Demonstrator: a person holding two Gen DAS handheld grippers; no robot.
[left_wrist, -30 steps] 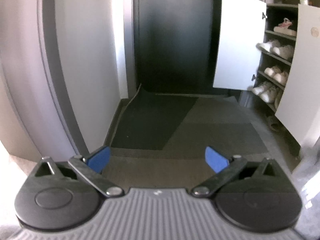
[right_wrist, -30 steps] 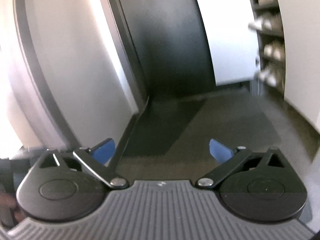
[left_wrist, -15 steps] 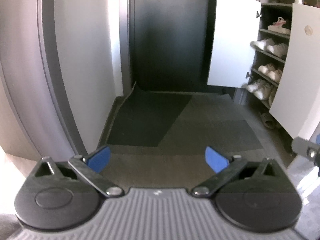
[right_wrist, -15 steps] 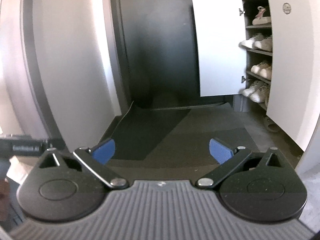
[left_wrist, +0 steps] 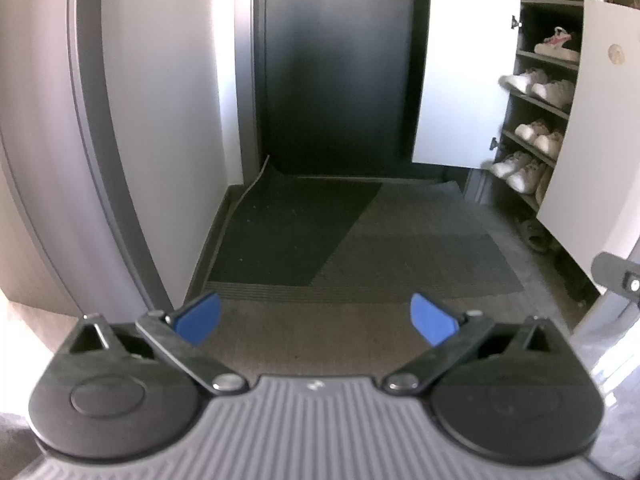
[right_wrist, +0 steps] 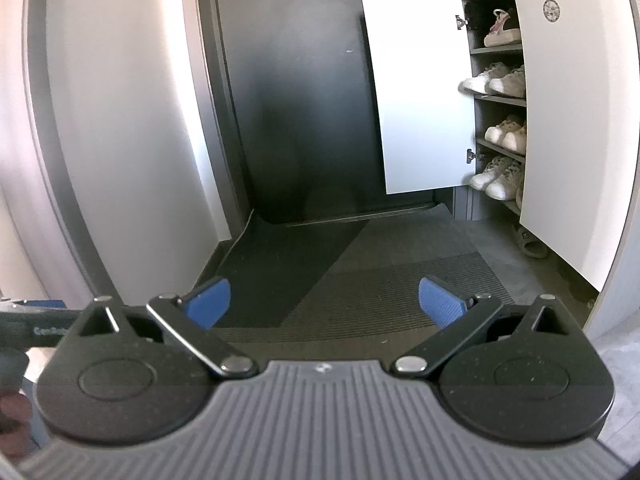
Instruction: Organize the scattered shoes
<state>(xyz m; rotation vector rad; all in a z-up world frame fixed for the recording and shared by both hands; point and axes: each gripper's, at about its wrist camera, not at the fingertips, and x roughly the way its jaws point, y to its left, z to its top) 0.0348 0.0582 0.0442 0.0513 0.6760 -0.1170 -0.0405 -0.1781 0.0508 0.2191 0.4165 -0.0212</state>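
- The left gripper (left_wrist: 315, 317) has its blue pads spread wide and holds nothing; it points down the entryway at the dark floor mat (left_wrist: 360, 240).
- The right gripper (right_wrist: 324, 304) is equally wide open and empty, aimed the same way, with the mat (right_wrist: 360, 272) beneath it.
- Compared with a second ago, the right wrist view has gone from a smeared sweep to a sharp, level look at the entry, and the left wrist view has shifted only slightly. Both grippers appear to have settled facing the cabinet side.
- The shoe cabinet (right_wrist: 498, 100) stands on the right with both white doors swung open. Pale sneakers (right_wrist: 494, 80) sit in pairs on its shelves, and a pinkish sandal (right_wrist: 500, 32) lies on the top one.
- In the left wrist view the same shelved sneakers (left_wrist: 536, 84) show between the doors, and part of the other gripper's body pokes in at the right edge.
- The only footwear still on the floor that I can see is a dark slipper (right_wrist: 530, 244), lying just below the near door at the foot of the cabinet; it also shows in the left wrist view (left_wrist: 532, 234). Whether a mate lies behind the door cannot be told.
- Judging by this, the tidying looks nearly done: the mat is bare, and the slipper is the likely next target, well apart from both grippers.
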